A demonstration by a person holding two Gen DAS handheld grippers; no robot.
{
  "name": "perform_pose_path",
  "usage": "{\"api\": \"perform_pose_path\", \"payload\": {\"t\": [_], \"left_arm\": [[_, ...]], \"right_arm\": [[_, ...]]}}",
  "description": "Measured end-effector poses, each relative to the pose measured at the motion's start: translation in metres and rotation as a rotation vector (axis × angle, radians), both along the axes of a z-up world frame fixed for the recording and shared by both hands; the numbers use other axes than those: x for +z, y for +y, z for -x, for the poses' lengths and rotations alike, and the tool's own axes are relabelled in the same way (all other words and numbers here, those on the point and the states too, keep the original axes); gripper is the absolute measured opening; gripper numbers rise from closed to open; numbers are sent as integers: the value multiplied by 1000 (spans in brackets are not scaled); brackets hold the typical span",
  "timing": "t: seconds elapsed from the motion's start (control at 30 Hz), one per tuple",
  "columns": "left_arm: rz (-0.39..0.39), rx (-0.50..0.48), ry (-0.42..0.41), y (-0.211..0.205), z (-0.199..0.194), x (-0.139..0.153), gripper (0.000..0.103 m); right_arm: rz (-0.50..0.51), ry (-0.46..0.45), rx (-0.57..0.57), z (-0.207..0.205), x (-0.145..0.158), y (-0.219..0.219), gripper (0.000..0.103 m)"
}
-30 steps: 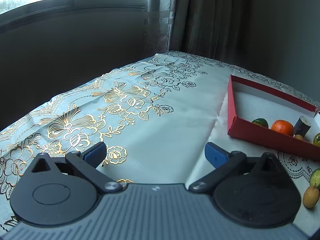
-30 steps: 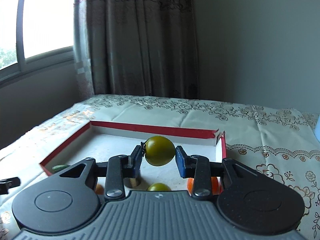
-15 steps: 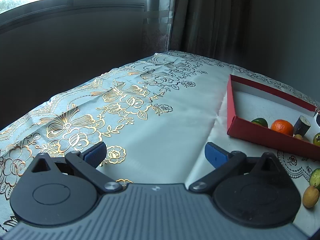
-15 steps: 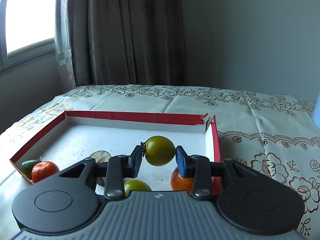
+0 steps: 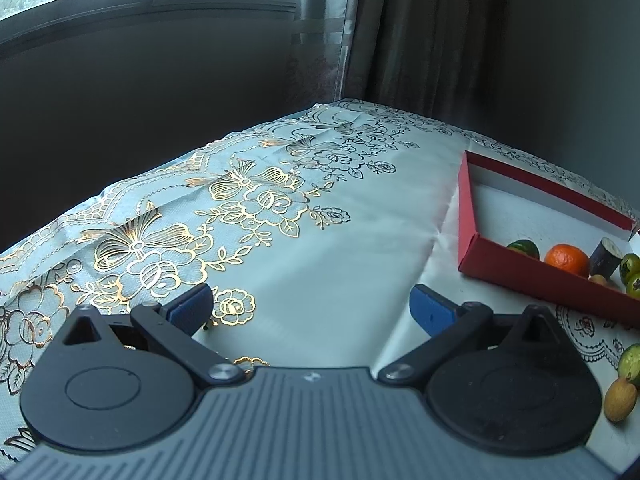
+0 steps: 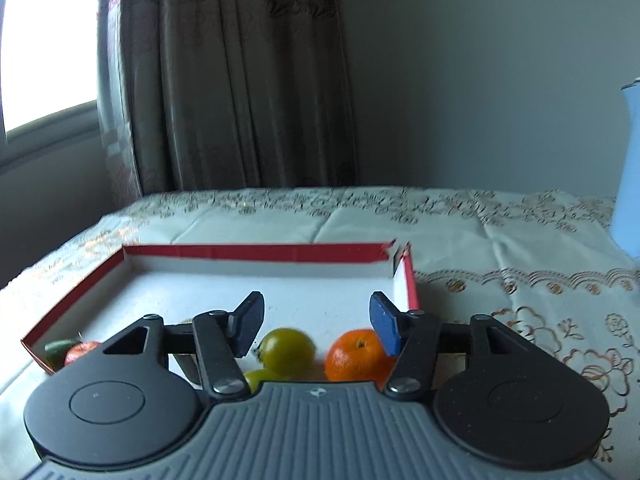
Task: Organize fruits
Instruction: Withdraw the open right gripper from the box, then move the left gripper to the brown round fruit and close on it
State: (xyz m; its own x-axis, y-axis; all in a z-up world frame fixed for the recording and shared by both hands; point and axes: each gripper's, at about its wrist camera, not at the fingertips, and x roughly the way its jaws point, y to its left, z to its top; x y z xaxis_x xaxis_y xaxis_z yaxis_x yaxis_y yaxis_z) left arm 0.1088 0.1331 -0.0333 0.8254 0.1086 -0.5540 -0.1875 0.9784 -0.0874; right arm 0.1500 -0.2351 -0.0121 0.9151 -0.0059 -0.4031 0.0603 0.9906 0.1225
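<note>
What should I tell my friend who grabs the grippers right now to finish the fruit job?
Right gripper: jaws opening, nothing between the pads; the green fruit sits blurred in the red box, beside an orange.
Left gripper: open, empty, over the tablecloth.
Done: several fruits are boxed.
Left: a green fruit and a yellow fruit lie outside the box.

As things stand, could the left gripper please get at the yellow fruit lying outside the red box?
Probably yes: the left gripper is open and empty, and the yellow fruit lies on bare tablecloth beside it, outside the red box.
</note>
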Motion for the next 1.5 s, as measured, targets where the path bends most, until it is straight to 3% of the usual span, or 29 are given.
{"api": "perform_pose_path", "payload": {"t": [0.27, 0.43, 0.53, 0.7, 0.77, 1.0, 1.1, 1.13, 1.23, 1.5], "left_arm": [[3, 4, -3, 1, 0, 0, 103], [1, 6, -4, 1, 1, 1, 103], [-4, 11, -7, 0, 1, 1, 103], [-43, 8, -39, -7, 9, 6, 103], [-77, -27, -70, -17, 18, 10, 103], [-157, -353, -64, -86, 48, 22, 103], [-157, -456, -70, -110, 56, 25, 103], [-154, -481, -67, -117, 56, 26, 102], [-173, -533, -38, -135, 53, 22, 84], [-202, -599, -64, -156, 61, 16, 85]], "right_arm": [[13, -30, 42, 69, 13, -19, 58], [7, -9, 10, 121, -1, -39, 71], [14, 30, -8, 133, -17, -47, 71], [-74, 66, -20, 129, -22, -61, 73], [-99, 84, -31, 126, -25, -65, 73], [-159, 99, -22, 125, -29, -73, 73], [-162, 101, -20, 124, -29, -73, 73], [-161, 102, -20, 124, -29, -73, 73], [-161, 102, -21, 124, -29, -73, 73], [-161, 107, -14, 123, -30, -72, 73]]}}
